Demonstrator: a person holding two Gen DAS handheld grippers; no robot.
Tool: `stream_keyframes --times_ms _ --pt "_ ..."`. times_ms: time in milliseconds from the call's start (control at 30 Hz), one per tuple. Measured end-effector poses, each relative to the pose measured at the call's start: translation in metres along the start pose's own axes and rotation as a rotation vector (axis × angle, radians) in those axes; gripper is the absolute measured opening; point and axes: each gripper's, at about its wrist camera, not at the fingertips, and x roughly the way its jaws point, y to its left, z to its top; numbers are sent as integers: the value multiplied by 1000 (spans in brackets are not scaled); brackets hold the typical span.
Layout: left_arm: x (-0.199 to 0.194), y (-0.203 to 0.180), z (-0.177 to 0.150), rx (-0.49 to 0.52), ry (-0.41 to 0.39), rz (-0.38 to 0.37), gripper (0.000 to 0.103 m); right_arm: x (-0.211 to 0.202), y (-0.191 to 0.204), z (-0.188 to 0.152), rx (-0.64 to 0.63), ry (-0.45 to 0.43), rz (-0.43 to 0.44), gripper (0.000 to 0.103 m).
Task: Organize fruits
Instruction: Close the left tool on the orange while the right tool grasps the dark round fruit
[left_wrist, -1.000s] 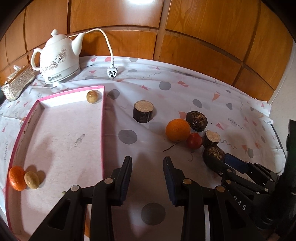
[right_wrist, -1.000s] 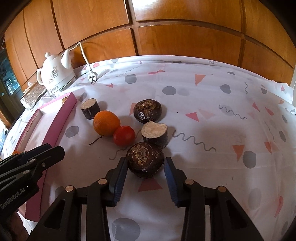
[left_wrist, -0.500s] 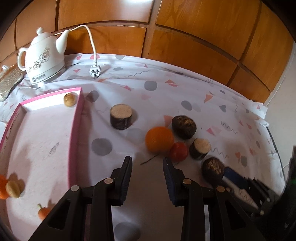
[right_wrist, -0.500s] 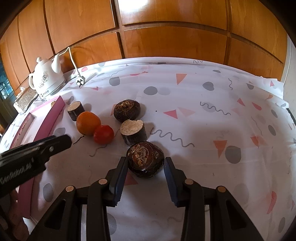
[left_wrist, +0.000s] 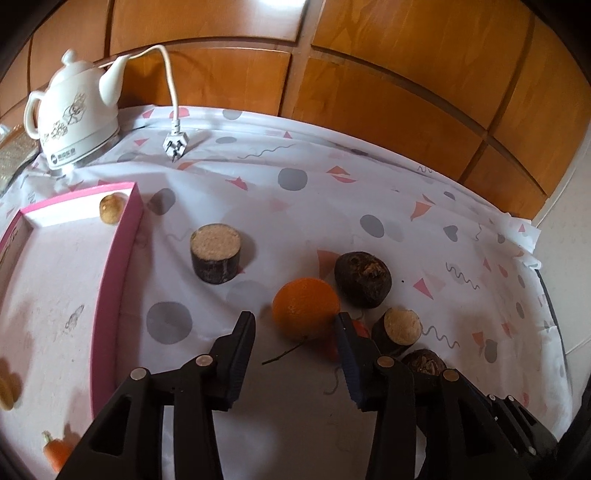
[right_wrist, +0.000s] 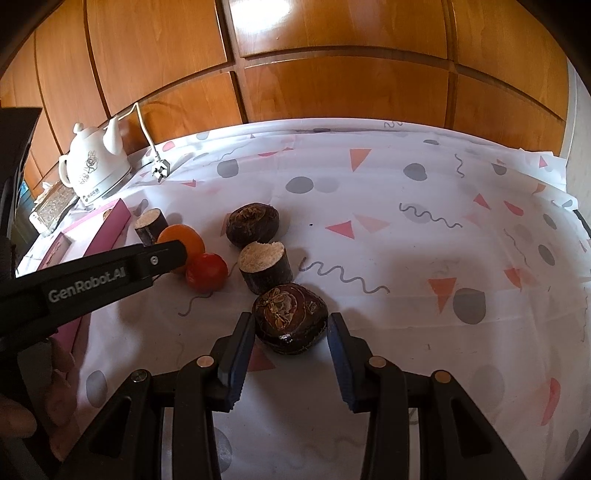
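An orange (left_wrist: 306, 308) lies on the patterned cloth right at the tips of my left gripper (left_wrist: 293, 328). Its jaws are opening; one finger (left_wrist: 341, 325) sits at the orange's side and the other stands apart from it. A red tomato (right_wrist: 206, 271) sits beside the orange, mostly hidden in the left wrist view. My right gripper (right_wrist: 290, 328) is shut on a dark brown round fruit (right_wrist: 290, 319) low over the cloth. Another dark fruit (right_wrist: 253, 225) and two cut cane pieces (right_wrist: 264, 266) (left_wrist: 216, 253) lie nearby.
A pink-rimmed tray (left_wrist: 114, 280) at the left holds a small tan fruit (left_wrist: 110, 208) and a few pieces near its front. A white kettle (left_wrist: 74, 118) and its plug (left_wrist: 176, 142) stand at the back left before the wood wall. A person's hand (right_wrist: 22, 413) holds the left gripper.
My left gripper has swung right from beside the tray up to the orange, and its jaws stand wider. The right gripper has stayed put with the dark fruit between its fingers.
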Motion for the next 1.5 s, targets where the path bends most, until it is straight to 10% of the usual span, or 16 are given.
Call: stream_keyframes --times_ms 1500 --pt "-79 40 -38 51 -106 46 34 -23 24 -4 -41 -5 19 40"
